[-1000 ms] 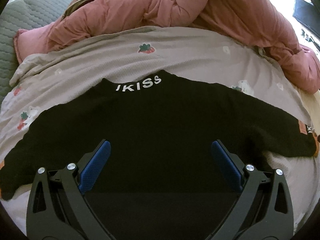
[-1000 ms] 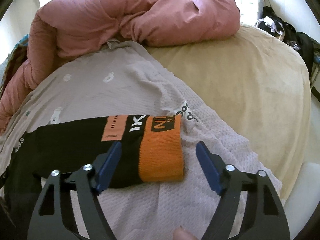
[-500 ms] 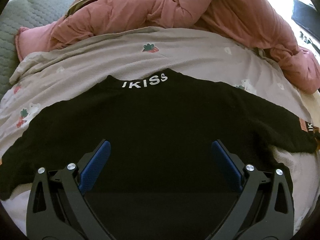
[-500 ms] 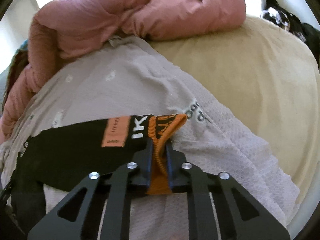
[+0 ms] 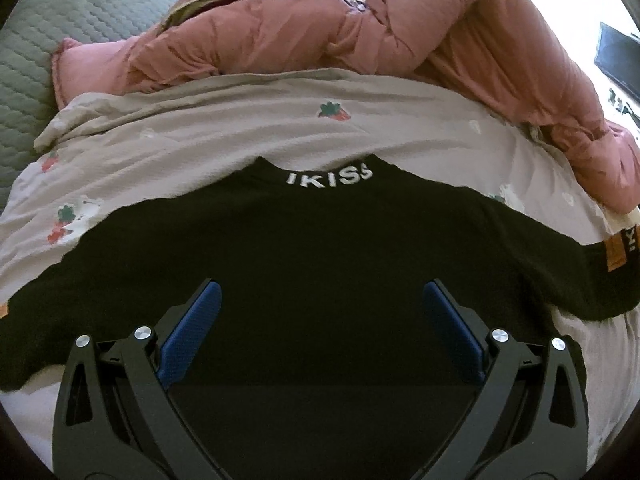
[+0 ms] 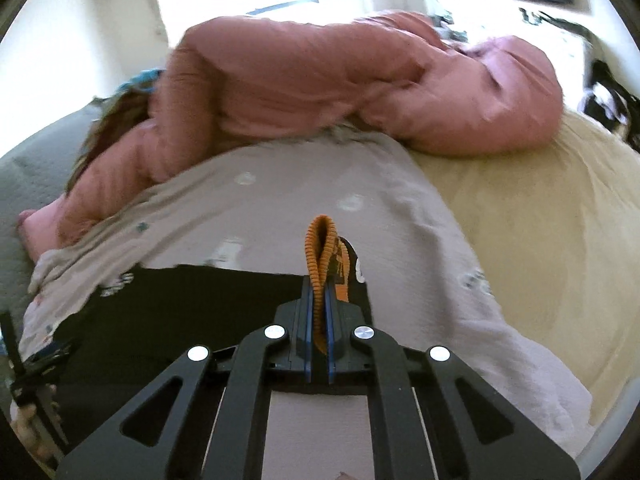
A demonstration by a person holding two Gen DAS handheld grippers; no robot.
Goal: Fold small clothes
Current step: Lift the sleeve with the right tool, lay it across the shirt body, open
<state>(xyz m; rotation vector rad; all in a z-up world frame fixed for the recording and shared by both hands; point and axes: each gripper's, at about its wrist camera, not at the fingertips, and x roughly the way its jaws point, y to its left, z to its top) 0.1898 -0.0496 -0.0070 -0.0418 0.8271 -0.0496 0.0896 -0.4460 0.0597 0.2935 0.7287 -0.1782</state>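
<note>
Garment: a small black sweater [image 5: 320, 264] is being seen spread flat on the grey strawberry-print blanket [image 5: 240, 136] covering the bed; white "IKISS" lettering is being shown at the collar, which is pointing away from the left wrist camera.
Sleeves: both are being seen stretched out sideways in the left wrist view; an orange patch is being shown near the far right sleeve end.
Orange cuff [image 6: 320, 240]: it is being pinched and held raised above the blanket, bunched into an upright fold, with the black sleeve trailing down and to the left behind it.
Right gripper [image 6: 317, 312]: its blue-padded fingers are being pressed together on the orange cuff.
Left gripper [image 5: 320, 308]: it is being held over the lower body of the sweater; its fingers are being kept spread wide, with nothing pinched between them. Contact with the fabric cannot be told.
Bedding: a pink quilt [image 5: 440, 36] is being seen heaped along the far edge of the blanket; a cream sheet [image 6: 540, 240] is lying to the right of the blanket in the right wrist view.
Picture quality: the right wrist view is being blurred.
</note>
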